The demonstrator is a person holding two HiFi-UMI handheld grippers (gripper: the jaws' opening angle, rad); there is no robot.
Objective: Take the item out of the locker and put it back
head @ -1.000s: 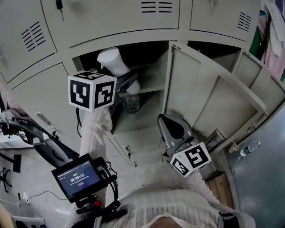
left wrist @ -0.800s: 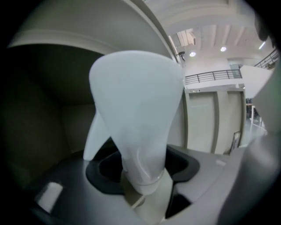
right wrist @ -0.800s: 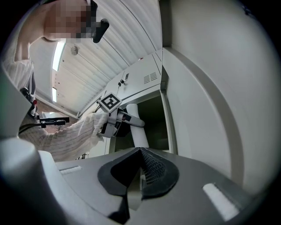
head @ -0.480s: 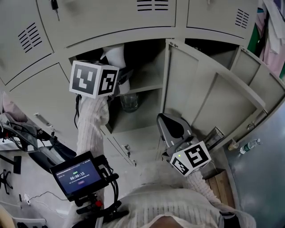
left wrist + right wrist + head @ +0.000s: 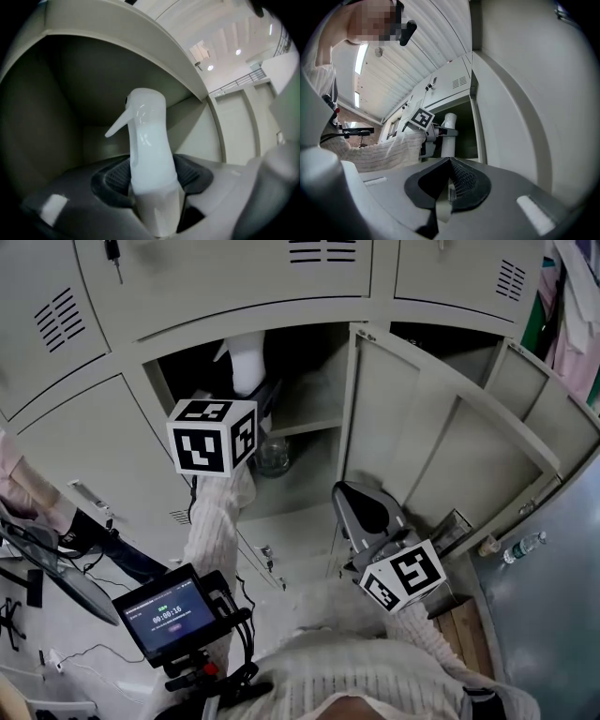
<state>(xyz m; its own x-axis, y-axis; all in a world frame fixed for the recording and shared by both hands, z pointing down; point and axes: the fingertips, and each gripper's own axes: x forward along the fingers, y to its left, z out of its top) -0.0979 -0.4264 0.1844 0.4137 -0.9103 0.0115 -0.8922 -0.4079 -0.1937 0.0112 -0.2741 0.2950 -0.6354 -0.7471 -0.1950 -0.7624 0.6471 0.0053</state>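
A bank of pale grey metal lockers (image 5: 234, 287) fills the wall, their doors cut with vent slots, and a key (image 5: 112, 251) hangs in one upper door. One compartment is open, and its door (image 5: 450, 446) is swung wide to the right.

The left gripper (image 5: 152, 177) reaches level into that opening. Its dark ribbed pads are clamped on the neck of a white-headed spray bottle (image 5: 146, 136). The bottle is upright with its nozzle pointing left. Its white head sits in the upper part of the compartment, close under the ceiling. Its clear body hangs down in front of the inner shelf (image 5: 314, 423). I cannot tell whether its base rests on anything.

The right gripper (image 5: 449, 190) is held low, outside the locker and just in front of the open door. Its jaws are closed together with nothing between them.

Low on the left, a small screen (image 5: 171, 613) on a dark mount shows a running timer. The grey floor (image 5: 553, 615) runs off to the right. A plastic water bottle (image 5: 522, 552) lies there near the foot of the lockers. Clothing (image 5: 574, 315) hangs at the far right edge. In the right gripper view, strip lights (image 5: 361, 56) run along a panelled ceiling.
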